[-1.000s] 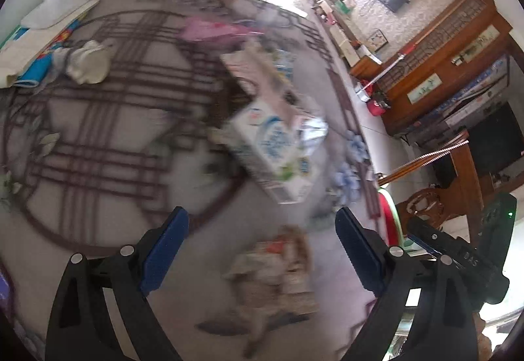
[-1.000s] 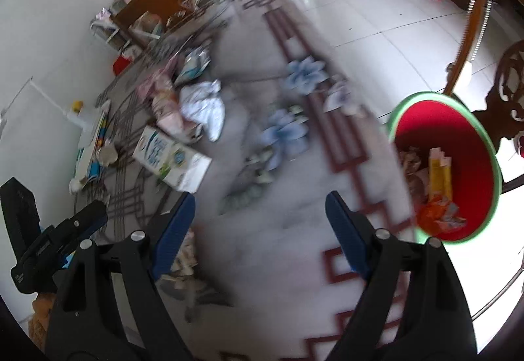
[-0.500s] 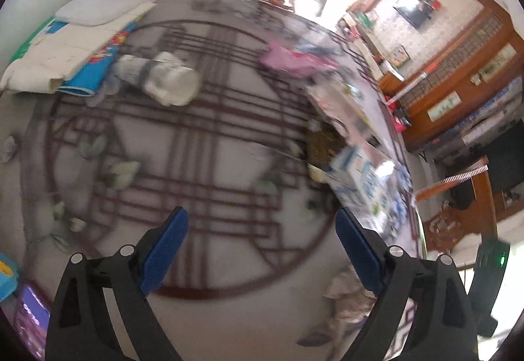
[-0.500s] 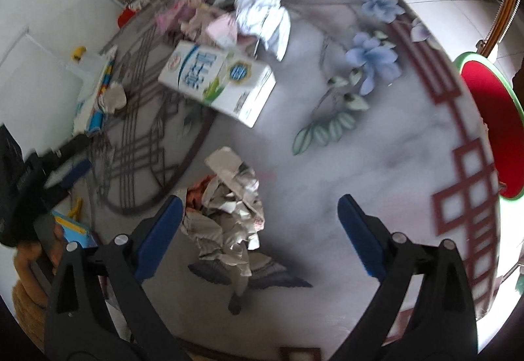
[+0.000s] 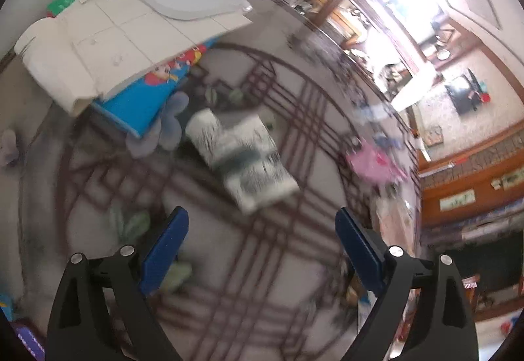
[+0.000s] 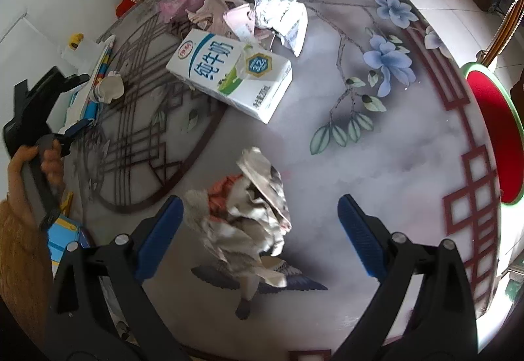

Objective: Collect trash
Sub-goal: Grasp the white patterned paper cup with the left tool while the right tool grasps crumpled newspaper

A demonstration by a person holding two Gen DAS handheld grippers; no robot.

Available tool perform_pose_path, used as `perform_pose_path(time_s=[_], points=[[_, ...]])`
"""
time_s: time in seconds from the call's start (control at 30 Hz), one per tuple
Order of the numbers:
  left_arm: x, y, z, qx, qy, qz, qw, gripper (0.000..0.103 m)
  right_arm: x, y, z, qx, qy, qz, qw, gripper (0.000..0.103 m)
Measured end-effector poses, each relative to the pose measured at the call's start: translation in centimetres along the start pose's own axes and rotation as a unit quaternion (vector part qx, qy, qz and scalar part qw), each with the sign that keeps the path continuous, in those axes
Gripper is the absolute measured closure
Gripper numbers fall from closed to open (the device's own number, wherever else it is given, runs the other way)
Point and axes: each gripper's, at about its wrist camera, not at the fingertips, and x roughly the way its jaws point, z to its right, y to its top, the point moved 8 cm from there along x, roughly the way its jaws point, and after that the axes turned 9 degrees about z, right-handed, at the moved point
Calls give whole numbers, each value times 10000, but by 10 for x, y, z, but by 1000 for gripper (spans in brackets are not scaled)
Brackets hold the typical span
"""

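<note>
A patterned rug [image 6: 376, 164] covers the floor. The red bin [image 6: 494, 145] is seen only at the right view's edge. A glossy milk carton [image 6: 229, 73] lies well beyond the right claw [image 6: 258, 230], released wide, crumpled paper [image 6: 249, 223] between its pads, untouched. The left claw [image 5: 262, 243] is gaping, empty, a blurred newspaper roll [image 5: 242, 158] ahead.

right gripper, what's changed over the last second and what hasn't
The right gripper swung away from the red bin and came down over the crumpled paper wad, its jaws opening wider; the wad sits between them, not pinched. The left gripper swept over to the rolled newspaper, open and empty. The milk carton and other litter stayed put.
</note>
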Motion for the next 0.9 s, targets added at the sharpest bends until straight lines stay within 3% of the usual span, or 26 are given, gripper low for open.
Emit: perform_pose_path(time_s=[0.23,0.3,0.33,0.5,0.9], points=[[39,15,-3,119,418,-35,9990,16,-4,10,1,56,-27,96,9999,9],[43,17,-4,226,499,-35,9985,21,-3,11,1,58,-44,89,9999,9],[44,16,-3,295,529,-33,9982,32,-3,12,1,58,-51,85,9999,9],[43,11,8,649,230,-125,9975,69,1,14,-3,24,-17,35,10000,9],[-7,-44,52,1615,-374,-259,9858,69,22,-7,-23,-214,151,-449,9987,9]])
